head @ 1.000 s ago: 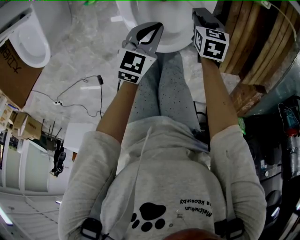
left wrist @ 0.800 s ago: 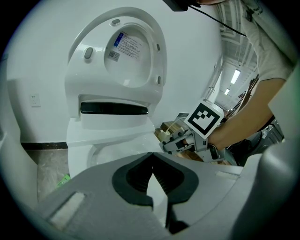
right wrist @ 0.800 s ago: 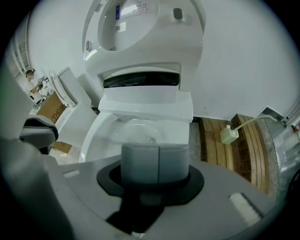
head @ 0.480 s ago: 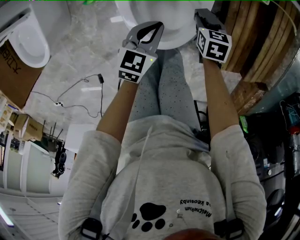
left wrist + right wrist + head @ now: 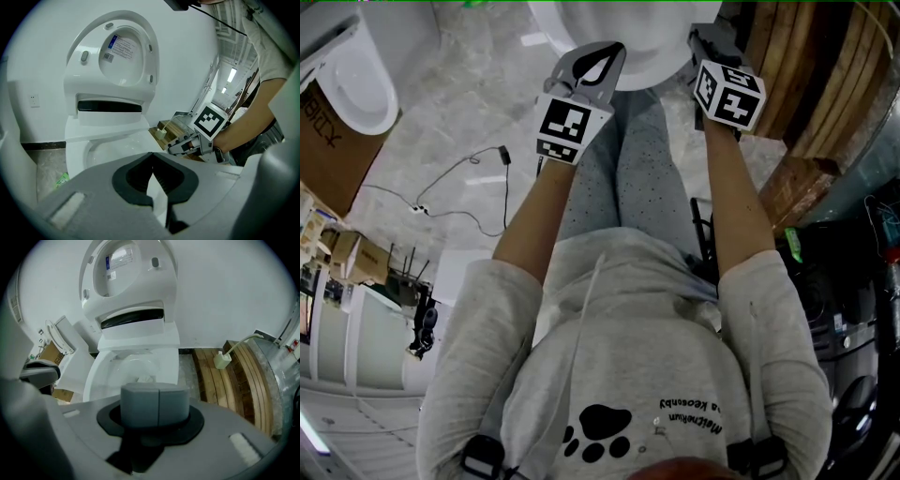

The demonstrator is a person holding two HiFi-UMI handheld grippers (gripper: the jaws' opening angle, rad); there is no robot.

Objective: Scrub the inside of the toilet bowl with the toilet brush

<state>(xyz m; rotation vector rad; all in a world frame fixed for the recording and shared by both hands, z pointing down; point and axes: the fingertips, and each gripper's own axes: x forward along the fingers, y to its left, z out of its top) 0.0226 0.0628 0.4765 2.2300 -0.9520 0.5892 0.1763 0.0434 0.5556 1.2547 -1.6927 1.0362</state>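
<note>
The white toilet stands ahead with its lid raised, and its bowl is open with a small pale scrap lying inside. The toilet brush sits in its white holder on wooden planks right of the toilet, also seen as the brush holder in the left gripper view. My left gripper is shut and empty, held in front of the bowl's near rim. My right gripper is shut and empty too, level with the left gripper and over the rim's right side as the right gripper.
Stacked wooden planks and a metal basin lie to the right. A second toilet, a cardboard box and a cable are on the marble floor to the left. A green scrap lies beside the toilet's base.
Both grippers have edged slightly forward toward the bowl. Both stay shut and empty.
</note>
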